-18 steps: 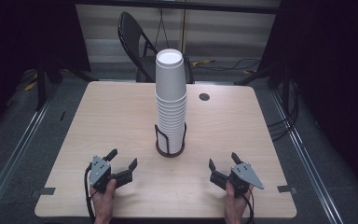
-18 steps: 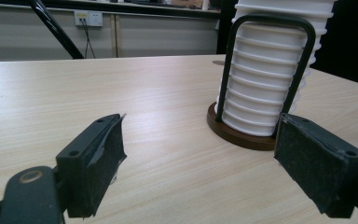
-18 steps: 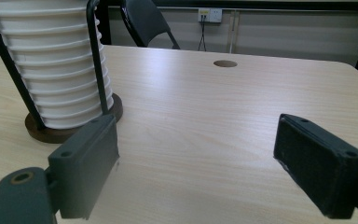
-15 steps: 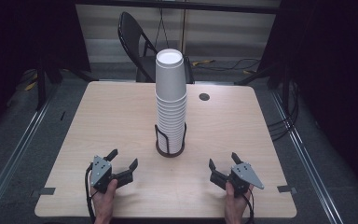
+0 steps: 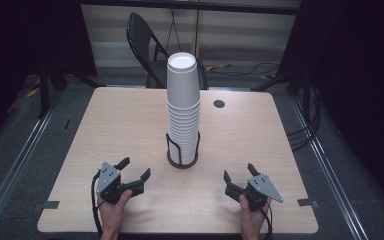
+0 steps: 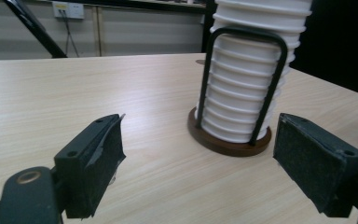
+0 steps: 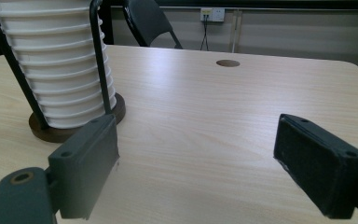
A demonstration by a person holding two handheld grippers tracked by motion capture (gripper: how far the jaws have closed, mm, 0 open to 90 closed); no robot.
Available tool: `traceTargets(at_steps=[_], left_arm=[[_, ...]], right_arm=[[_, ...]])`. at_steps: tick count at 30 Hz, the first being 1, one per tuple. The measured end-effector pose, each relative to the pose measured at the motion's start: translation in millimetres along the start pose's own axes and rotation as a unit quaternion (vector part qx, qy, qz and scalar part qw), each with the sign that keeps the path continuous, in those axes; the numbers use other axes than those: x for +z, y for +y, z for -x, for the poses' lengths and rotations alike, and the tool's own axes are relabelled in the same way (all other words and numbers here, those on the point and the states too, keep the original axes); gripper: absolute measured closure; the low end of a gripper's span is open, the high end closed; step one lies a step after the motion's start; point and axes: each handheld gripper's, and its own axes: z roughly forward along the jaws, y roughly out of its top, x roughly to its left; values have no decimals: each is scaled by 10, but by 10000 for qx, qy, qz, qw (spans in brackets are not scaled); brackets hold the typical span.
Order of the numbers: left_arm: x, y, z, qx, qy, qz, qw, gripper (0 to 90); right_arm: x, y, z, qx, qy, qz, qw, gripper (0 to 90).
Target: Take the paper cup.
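Looks like the starting pose: left gripper (image 5: 134,169) and right gripper (image 5: 238,176), both spread and empty at frame bottom, probably reach next for the tall stack of white paper cups (image 5: 183,107) in its black wire holder (image 5: 182,150) mid-frame.

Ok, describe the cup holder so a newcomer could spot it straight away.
Start at the light wooden table and look to its middle. There a tall stack of white ribbed paper cups stands upright in the holder: a round dark brown base with black wire loops rising around the lowest cups. It is the table's one dark framed object, ahead of both hand-held grippers.
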Motion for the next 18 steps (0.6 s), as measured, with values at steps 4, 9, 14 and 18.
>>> traceTargets(at_steps=[4,9,14,18], left_arm=[[6,43,15,16,-87,-9,10000,158],[-18,138,43,141,-263,9,9996,159],[-27,226,56,168,-388,53,9991,161],[-8,345,74,325,-477,38,9983,162]], right_arm=[[-3,-1,4,30,56,5,10000,131],[0,0,15,78,244,-26,9997,131],[-17,-6,19,111,360,15,9993,131],[-14,-5,24,117,393,6,9992,132]])
